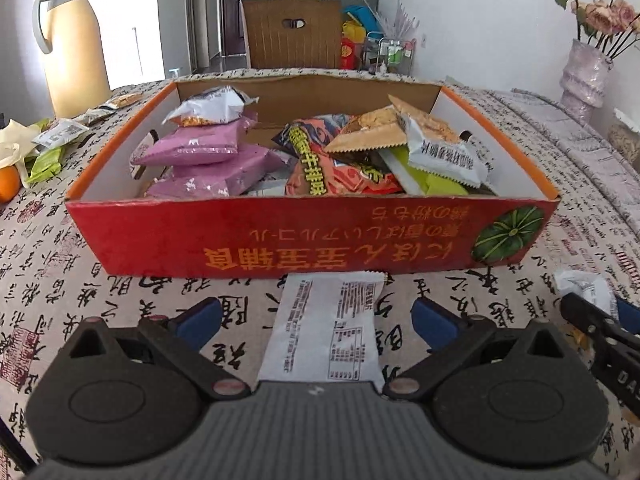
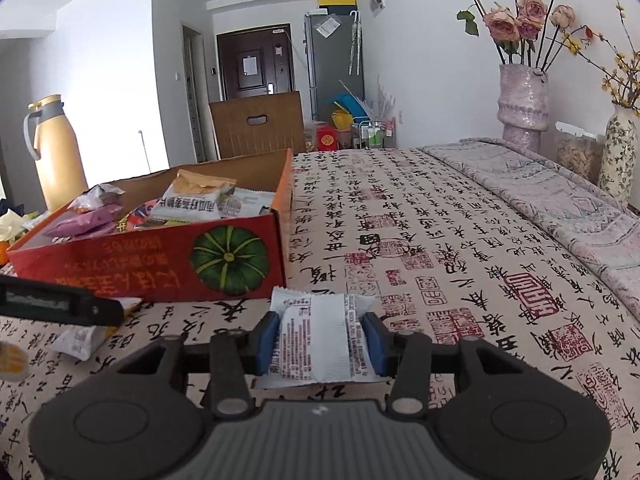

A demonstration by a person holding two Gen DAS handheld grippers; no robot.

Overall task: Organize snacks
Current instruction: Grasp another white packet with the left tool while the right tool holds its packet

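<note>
A calligraphy-printed cloth (image 2: 420, 240) covers the worktop. The right fingers (image 2: 323, 338) pinch a crinkled white packet (image 2: 320, 332). The left fingers (image 1: 318, 314) are spread wide around a flat white packet (image 1: 324, 328) lying before the red cardboard box (image 1: 312, 240) of snacks. Only the right view shows the vases (image 2: 522, 104).

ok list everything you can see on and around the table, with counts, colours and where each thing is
snack box: one, red and orange, table centre, holding mixed packets
purple packets: about three, stacked in the box's left side
long white packet: one, on the cloth before the box, between the left gripper's open fingers
small white packet: one, clamped in the right gripper
thermos: one, cream, far left
orange: one, left edge
flower vase: one, pinkish, far right
tablecloth: beige, calligraphy print
left gripper: open
right gripper: shut
</note>
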